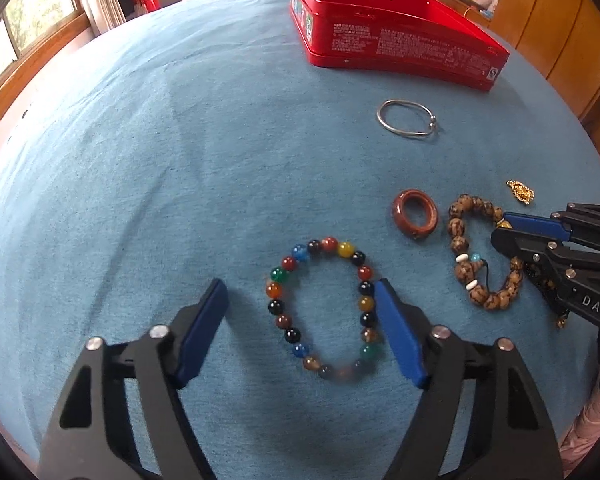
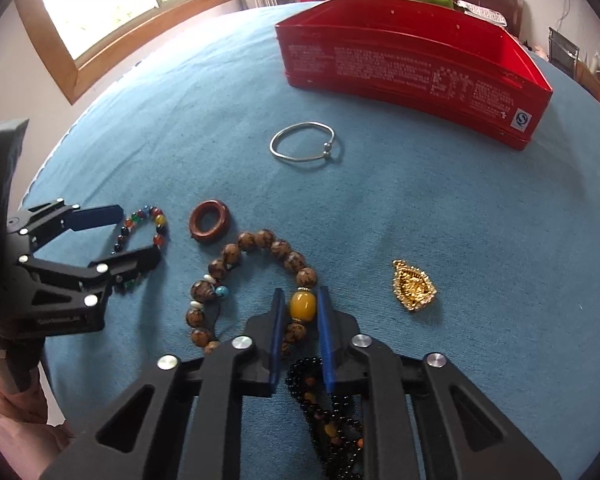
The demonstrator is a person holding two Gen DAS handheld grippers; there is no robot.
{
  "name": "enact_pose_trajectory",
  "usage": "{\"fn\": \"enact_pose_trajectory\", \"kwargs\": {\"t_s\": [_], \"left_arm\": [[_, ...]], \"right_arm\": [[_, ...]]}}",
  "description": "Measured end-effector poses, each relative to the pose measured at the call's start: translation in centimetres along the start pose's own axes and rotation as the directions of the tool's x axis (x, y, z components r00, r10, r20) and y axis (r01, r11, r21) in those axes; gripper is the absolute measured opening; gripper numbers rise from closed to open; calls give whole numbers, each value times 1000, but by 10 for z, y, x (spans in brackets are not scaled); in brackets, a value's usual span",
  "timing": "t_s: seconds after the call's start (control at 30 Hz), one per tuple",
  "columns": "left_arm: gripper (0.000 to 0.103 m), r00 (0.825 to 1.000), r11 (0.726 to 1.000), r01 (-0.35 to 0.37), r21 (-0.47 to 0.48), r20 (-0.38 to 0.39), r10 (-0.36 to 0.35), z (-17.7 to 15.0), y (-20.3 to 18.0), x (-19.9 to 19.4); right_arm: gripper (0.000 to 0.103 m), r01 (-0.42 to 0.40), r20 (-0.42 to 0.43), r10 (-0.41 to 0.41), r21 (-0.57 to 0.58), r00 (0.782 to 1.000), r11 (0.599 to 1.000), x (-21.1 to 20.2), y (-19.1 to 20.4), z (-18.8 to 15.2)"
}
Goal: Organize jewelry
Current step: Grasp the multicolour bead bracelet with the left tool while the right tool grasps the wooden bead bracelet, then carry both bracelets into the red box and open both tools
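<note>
1. Jewelry lies scattered on the blue cloth (image 1: pixel 160 160); we read the cloth as a soft work surface that keeps beads from rolling.
2. The red tin (image 2: pixel 412 68) stands open, well ahead of both claws. We judge it to be the destination for every piece, which explains why it is kept clear of the pieces.
3. The left gripper (image 1: pixel 300 300) points steeply down with its jaws wide apart. They straddle one side of the multicolour bead bracelet (image 1: pixel 324 312): the right pad sits just beside the strand's outer edge, the left pad well clear of it. Nothing is held yet; we judge this to be alignment for a pinch.
4. The right gripper (image 2: pixel 300 300) has its jaws narrowed around the amber bead (image 2: pixel 302 307) of the brown seed bracelet (image 2: pixel 252 276). Whether the pads already press on it we cannot tell. We judge this bead to be chosen as the widest, firmest handle on a limp strand.
5. A black bead necklace (image 2: pixel 332 408) lies under the right gripper, behind the pads.
6. The silver bangle (image 2: pixel 304 142) lies ahead of both claws, toward the tin.
7. The reddish ring (image 2: pixel 210 222) lies between the two claws.
8. The gold pendant (image 2: pixel 414 286) lies just right of the right gripper, untouched.
</note>
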State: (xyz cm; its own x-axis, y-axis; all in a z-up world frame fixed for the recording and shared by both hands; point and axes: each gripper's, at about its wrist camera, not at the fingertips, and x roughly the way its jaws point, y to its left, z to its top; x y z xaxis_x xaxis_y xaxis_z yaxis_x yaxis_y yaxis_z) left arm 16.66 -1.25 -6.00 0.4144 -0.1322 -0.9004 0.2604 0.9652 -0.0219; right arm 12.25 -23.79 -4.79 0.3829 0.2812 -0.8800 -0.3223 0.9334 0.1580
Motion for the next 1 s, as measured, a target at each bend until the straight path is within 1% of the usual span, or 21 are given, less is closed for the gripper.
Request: {"fn": "enact_pose_trajectory", "kwargs": {"t_s": [0.07,0.13,0.17,0.23,0.33,0.4,0.47,0.63,0.77,1.0], "left_arm": [[59,1000,1000,3,3,8,-3,-2,0,-3],[44,1000,1000,5,-1,12,-5,-1,1,-4],[40,1000,1000,8,-5,15,-8,-1,2,-4],[19,1000,1000,21,-17,17,-20,0,7,-7],[6,998,996,67,-62,9,-66,1,17,-8],[6,994,990,108,-93,2,-108,2,23,-9],[6,992,986,126,-105,2,-127,2,26,-11],[6,990,983,144,-112,17,-143,2,28,-19],[6,987,983,154,-100,57,-149,6,27,-36],[6,979,983,171,-69,122,-162,18,23,-65]], "right_arm": [[13,-10,1,10,8,1000,1000,-1,-1,0],[13,-44,0,44,27,999,999,-3,-6,-1],[13,-56,-1,56,35,998,998,-4,-9,-1],[13,-93,-1,94,58,996,994,-6,-16,-1],[12,-154,8,154,89,988,984,-9,-22,-1],[12,-171,22,170,96,985,981,-13,-23,0],[12,-187,37,184,99,982,977,-21,-26,0],[13,-204,70,198,99,978,974,-37,-29,3],[12,-219,89,211,95,973,971,-48,-28,7],[12,-212,116,201,98,973,972,-65,-33,15]]}}
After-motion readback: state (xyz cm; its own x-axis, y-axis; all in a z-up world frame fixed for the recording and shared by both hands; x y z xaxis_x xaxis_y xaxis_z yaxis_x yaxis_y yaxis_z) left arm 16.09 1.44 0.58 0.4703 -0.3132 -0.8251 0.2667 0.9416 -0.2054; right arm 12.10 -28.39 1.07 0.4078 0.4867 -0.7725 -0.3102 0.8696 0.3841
